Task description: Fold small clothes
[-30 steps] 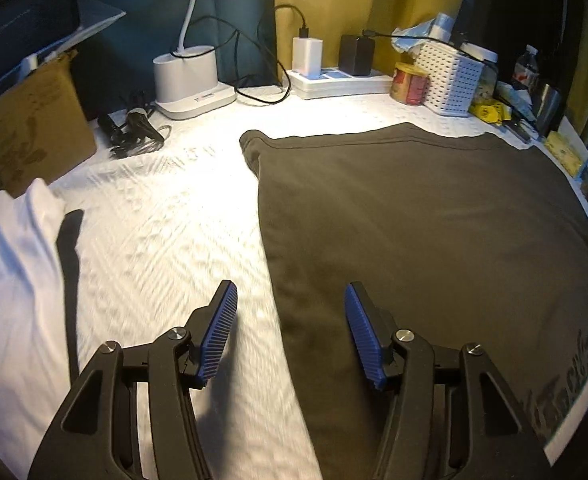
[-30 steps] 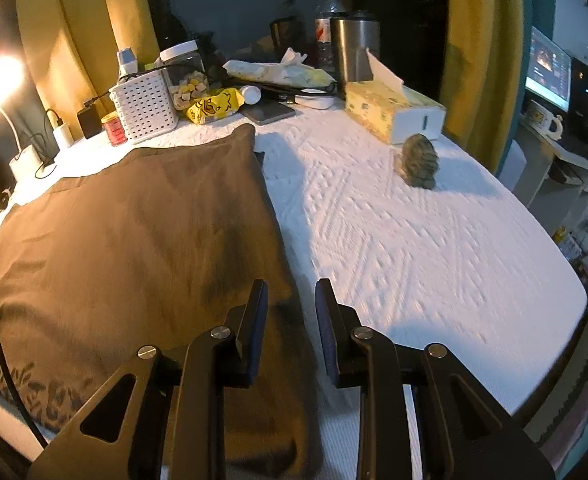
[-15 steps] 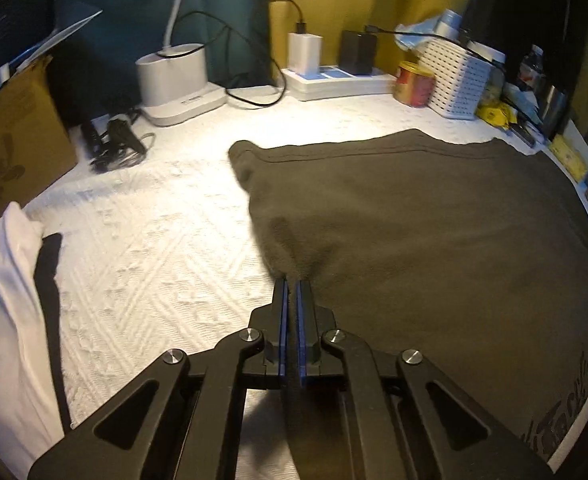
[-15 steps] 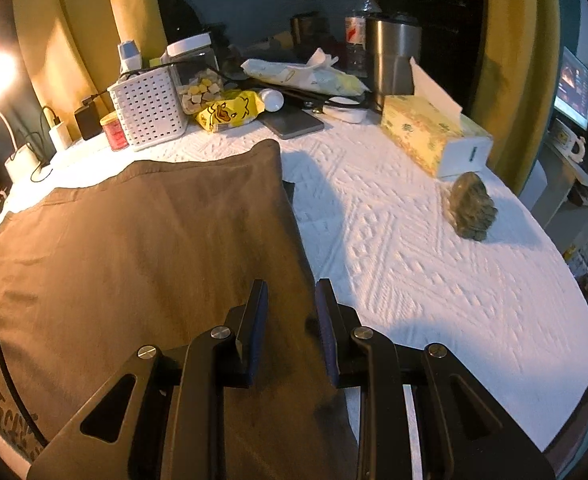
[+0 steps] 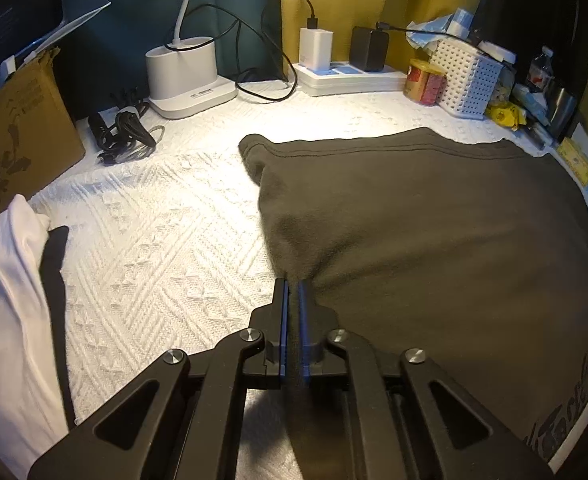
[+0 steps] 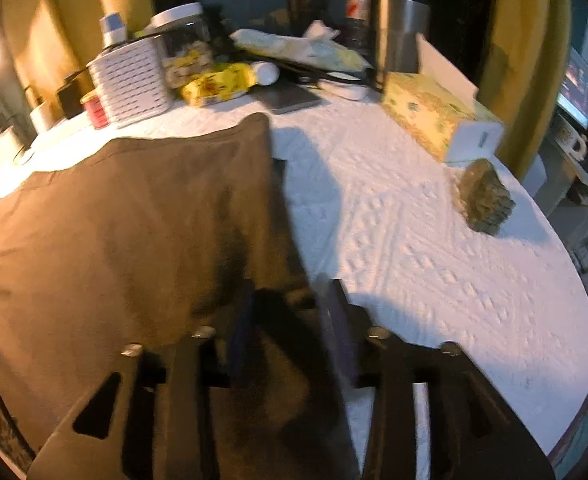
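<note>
A dark brown garment [image 5: 433,232] lies flat on the white textured tablecloth [image 5: 166,240]. My left gripper [image 5: 292,286] is shut on the garment's left edge, and the cloth bunches into a ridge between the pads. In the right wrist view the same brown garment [image 6: 126,216] fills the left half. My right gripper [image 6: 290,296] hovers over its right edge, blurred. Its jaws are opening, and the garment's edge lies under the gap without being pinched.
A white garment with a black strip [image 5: 10,304] lies at the left. At the back are a cardboard box [image 5: 18,128], lamp base [image 5: 182,76], cables, power strip [image 5: 349,78] and white basket [image 5: 469,76]. A tissue box [image 6: 437,120] and a grey-green lump [image 6: 485,198] sit at the right.
My left gripper closed on the garment's left edge and pulled it into a ridge. My right gripper moved along the right edge and its jaws spread apart.
</note>
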Demonstrator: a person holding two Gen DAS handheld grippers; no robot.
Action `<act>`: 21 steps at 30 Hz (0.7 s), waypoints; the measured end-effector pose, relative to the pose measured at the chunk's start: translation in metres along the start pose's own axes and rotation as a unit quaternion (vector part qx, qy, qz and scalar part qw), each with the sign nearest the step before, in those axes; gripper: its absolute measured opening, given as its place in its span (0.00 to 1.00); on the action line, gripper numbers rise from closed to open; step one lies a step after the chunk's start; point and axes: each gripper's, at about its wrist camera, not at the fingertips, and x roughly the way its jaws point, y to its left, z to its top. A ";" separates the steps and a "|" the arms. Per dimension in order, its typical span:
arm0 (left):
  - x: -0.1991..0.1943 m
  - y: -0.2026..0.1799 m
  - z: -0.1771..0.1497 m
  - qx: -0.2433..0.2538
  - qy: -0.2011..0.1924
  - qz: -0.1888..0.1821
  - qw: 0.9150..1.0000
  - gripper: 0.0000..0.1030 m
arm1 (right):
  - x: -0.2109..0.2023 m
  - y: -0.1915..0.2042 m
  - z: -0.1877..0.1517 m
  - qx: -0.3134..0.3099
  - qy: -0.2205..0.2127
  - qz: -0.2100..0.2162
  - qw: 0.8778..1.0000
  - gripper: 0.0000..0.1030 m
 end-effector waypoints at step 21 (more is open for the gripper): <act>-0.045 0.001 -0.018 -0.046 -0.043 -0.028 0.998 0.64 | -0.048 0.000 -0.026 0.012 -0.022 -0.016 1.000 0.73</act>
